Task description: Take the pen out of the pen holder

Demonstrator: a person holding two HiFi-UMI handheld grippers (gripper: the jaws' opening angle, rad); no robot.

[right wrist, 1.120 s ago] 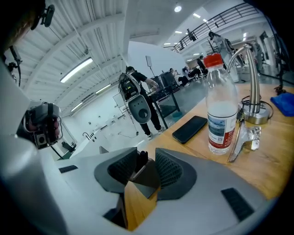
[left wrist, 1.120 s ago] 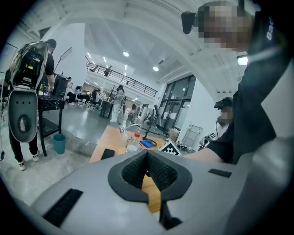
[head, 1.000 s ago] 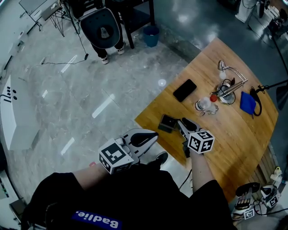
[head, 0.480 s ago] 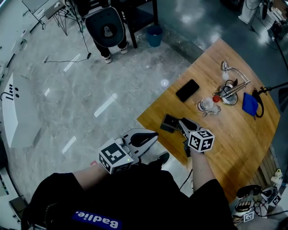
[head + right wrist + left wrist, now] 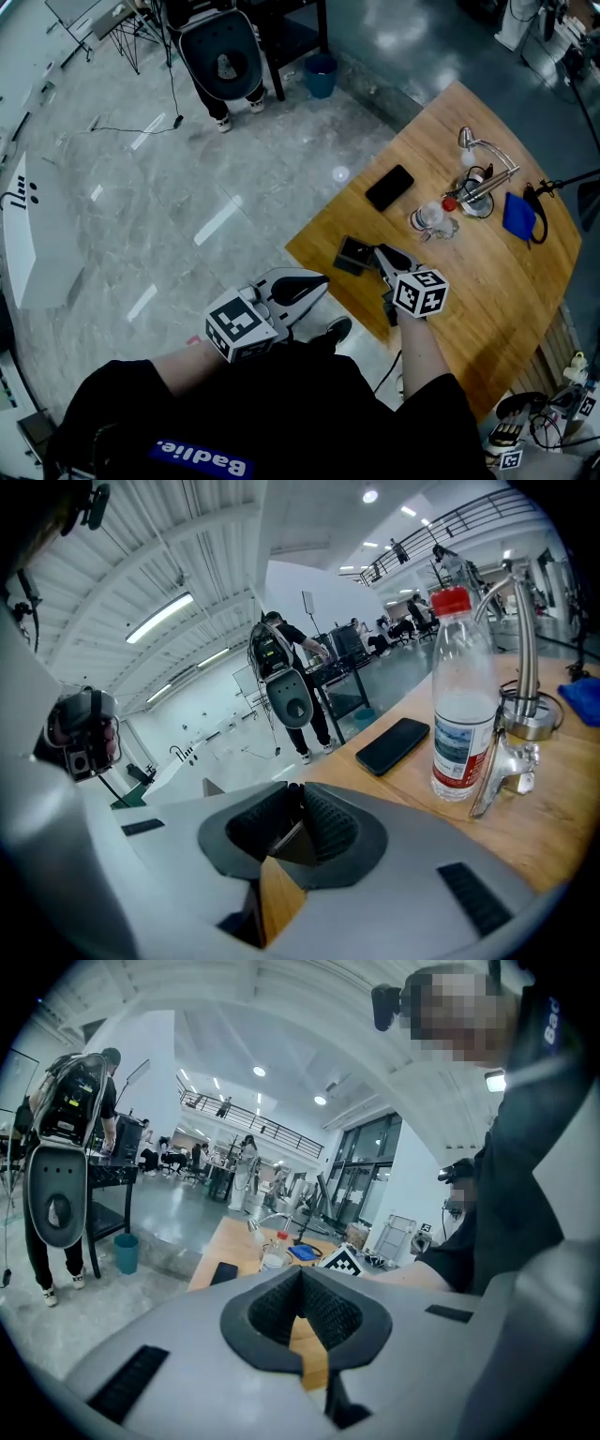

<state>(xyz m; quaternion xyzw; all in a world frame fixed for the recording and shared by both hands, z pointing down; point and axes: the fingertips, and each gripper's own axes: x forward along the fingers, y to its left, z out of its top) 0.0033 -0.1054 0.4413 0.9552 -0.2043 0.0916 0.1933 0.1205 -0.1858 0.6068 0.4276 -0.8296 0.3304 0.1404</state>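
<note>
A phone (image 5: 389, 187) lies near a water bottle (image 5: 424, 219).

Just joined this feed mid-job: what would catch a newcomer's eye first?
The two marker-cube grippers up front: the left gripper hangs beside the wooden table over grey floor, while the right gripper, jaws just closing with no pen clearly between them, sits at its near corner by a small dark box. Farther along are a red-capped bottle and a black phone.

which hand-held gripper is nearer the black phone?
Right. The right hand-held gripper is at the table edge, the black phone beyond its tip; its jaws have just been closing, with nothing seen between them. The left hand-held gripper is off the table, over the floor.
</note>
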